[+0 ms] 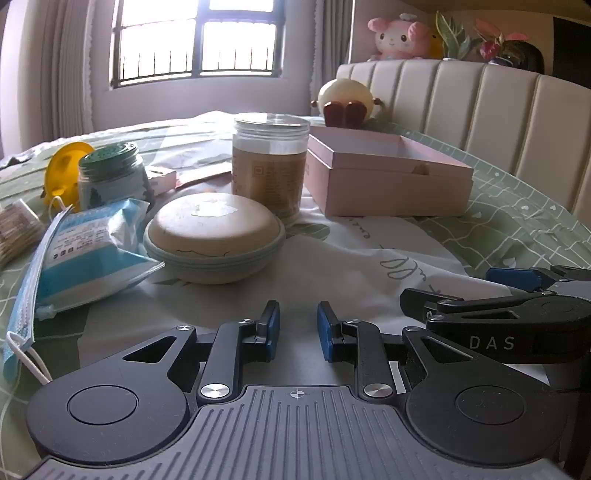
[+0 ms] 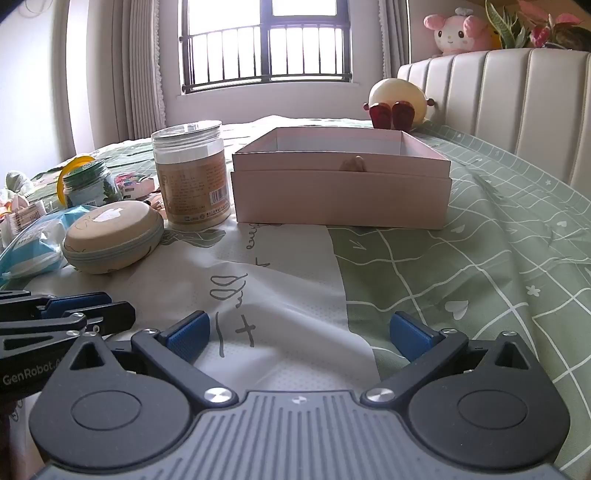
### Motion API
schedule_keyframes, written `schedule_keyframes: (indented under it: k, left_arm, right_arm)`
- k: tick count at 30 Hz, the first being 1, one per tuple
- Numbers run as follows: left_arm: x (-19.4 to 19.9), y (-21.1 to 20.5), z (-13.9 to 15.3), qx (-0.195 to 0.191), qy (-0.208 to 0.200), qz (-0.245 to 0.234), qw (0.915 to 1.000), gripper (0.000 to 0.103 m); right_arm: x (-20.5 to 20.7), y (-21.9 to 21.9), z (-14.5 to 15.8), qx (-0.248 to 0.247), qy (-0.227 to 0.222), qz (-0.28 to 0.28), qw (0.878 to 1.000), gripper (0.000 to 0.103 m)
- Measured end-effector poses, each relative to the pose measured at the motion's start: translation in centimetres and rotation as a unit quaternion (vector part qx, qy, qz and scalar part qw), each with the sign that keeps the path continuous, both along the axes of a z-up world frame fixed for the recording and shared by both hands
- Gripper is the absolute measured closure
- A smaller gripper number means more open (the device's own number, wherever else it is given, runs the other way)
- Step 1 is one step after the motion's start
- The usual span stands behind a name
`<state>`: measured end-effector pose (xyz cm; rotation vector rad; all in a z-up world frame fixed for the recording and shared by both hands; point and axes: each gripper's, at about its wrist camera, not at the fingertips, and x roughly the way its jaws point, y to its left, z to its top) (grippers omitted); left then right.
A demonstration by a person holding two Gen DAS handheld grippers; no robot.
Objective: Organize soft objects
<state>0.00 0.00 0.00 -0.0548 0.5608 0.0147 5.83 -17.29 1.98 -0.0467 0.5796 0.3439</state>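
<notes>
My left gripper (image 1: 298, 328) hovers low over the bedspread, its blue pads a small gap apart with nothing between them. A round beige zip pouch (image 1: 214, 236) lies just ahead and left of it, beside a blue pack of face masks (image 1: 92, 251). My right gripper (image 2: 301, 330) stands wide open and empty over the white patch of the spread. An open pink box (image 2: 343, 199) sits straight ahead of it, with a small tan thing (image 2: 352, 164) inside. A cream plush with red feet (image 2: 397, 99) rests behind the box.
A clear lidded jar (image 1: 269, 166) stands between pouch and box. A green-lidded jar (image 1: 110, 177), a yellow toy (image 1: 62, 166) and a loose blue mask (image 1: 22, 295) crowd the left. A padded headboard (image 2: 517, 110) runs along the right, with a pink plush (image 2: 456, 31) on top.
</notes>
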Motion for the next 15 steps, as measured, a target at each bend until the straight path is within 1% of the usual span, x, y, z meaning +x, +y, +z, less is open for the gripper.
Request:
schedule_keyframes:
  k: [15]
  left_arm:
    - [-0.01,0.02,0.01,-0.003,-0.001,0.0,1.0,0.077]
  right_arm:
    - [0.03,-0.02,0.01,0.0,0.001,0.0,1.0,0.0]
